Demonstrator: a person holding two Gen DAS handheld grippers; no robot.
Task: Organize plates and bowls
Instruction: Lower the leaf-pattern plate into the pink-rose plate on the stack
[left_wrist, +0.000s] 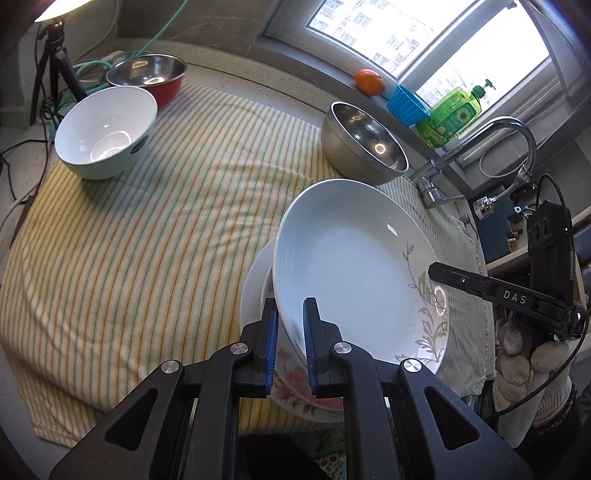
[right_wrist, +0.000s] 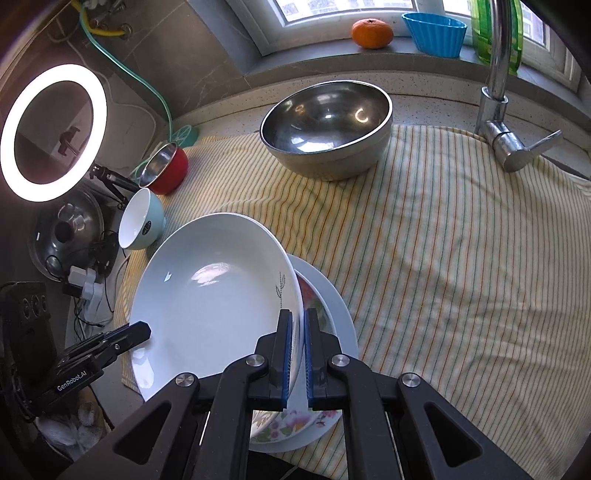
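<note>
White deep plate (left_wrist: 354, 266) held tilted above a stack of 2 plates, floral plate (right_wrist: 295, 424) on plain white plate (right_wrist: 332, 295), at the near edge of the striped cloth (left_wrist: 147, 240). Left gripper (left_wrist: 290, 332) and right gripper (right_wrist: 298, 339) both clamped on its rim, opposite sides. Steel bowl (right_wrist: 325, 129) behind; white bowl (left_wrist: 107, 129) and red bowl (left_wrist: 147, 75) well apart.

Both grippers (right_wrist: 298, 321) (right_wrist: 142, 330) pinch the white plate (right_wrist: 210, 291), tilted over two stacked plates (right_wrist: 332, 306) on the cloth (right_wrist: 461, 277).
</note>
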